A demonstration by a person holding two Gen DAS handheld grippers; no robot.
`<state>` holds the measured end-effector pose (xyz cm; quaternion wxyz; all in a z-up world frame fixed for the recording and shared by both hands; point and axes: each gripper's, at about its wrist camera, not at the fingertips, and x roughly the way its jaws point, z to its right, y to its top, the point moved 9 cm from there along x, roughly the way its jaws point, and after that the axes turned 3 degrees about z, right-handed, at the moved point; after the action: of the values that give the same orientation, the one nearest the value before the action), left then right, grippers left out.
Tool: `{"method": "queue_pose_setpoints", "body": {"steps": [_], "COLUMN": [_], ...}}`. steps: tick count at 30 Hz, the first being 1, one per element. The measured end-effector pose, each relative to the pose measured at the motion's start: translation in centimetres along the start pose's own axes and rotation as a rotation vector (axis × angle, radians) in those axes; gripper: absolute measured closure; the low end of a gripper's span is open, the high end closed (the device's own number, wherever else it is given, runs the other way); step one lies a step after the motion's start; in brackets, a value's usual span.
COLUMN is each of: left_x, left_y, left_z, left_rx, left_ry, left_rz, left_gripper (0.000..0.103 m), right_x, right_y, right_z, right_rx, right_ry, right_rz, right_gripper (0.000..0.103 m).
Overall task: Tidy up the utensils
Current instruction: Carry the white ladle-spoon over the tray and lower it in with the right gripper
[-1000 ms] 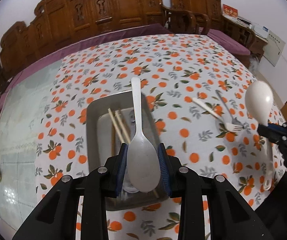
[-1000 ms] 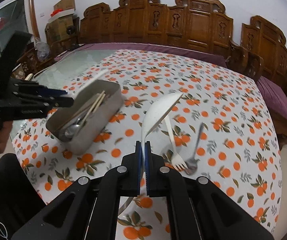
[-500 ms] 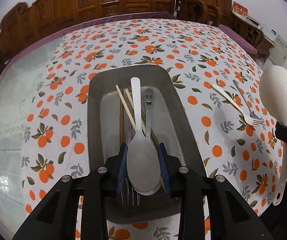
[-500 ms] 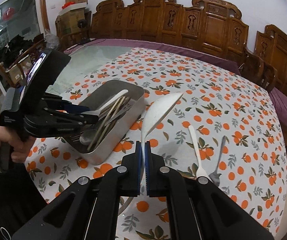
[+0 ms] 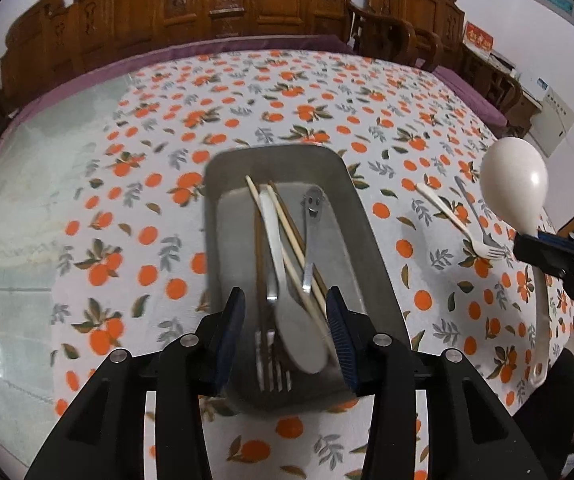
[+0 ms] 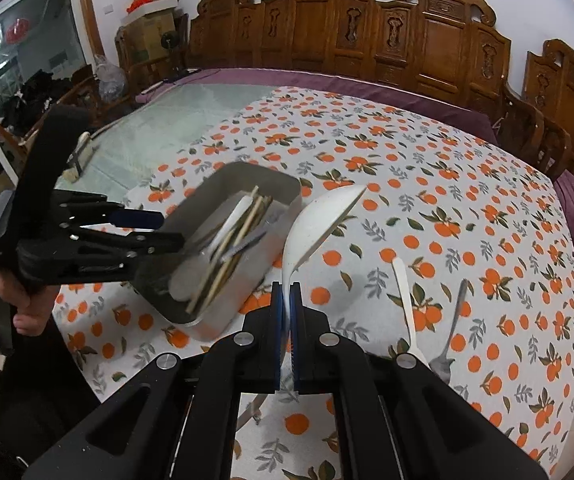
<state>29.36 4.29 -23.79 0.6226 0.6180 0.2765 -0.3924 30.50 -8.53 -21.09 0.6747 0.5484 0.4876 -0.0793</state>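
Left wrist — tray rim [image 5: 357, 216] between pads [image 5: 231, 322]

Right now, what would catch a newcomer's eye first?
The orange-patterned tablecloth, then the metal tray of utensils at its middle. The left claw stands open over a white spoon in the tray, while the right claw grips a big white ladle.

Table [image 5: 47, 208]: orange-print cloth [image 5: 327, 92], metal tray [image 5: 371, 248], seemingly 2 forks [image 5: 483, 246].

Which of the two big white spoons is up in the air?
The white ladle-like spoon clamped in the right hand-held gripper; the other white spoon lies in the metal tray.
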Motion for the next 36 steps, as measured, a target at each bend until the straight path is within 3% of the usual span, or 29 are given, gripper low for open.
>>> {"method": "queue_pose_setpoints", "body": {"steps": [16, 19, 36], "left_x": [-8.0, -8.7, -8.3], "left_y": [4.8, 5.1, 2.3], "left_z": [-1.6, -2.5, -8.0], "left_rx": [0.001, -0.01, -0.1], "left_ry": [0.029, 0.043, 0.101], "left_rz": [0.15, 0.163, 0.144], "left_gripper": [0.06, 0.054, 0.05], "right_x": [2.3, 4.0, 15.2], "right_y": [4.8, 5.7, 5.8], "right_z": [-3.4, -4.2, -8.6], "right_rx": [-0.012, -0.01, 0.008], "right_ry": [0.094, 0.115, 0.169], "right_rz": [0.002, -0.011, -0.109], "right_gripper": [0.099, 0.099, 0.099]}}
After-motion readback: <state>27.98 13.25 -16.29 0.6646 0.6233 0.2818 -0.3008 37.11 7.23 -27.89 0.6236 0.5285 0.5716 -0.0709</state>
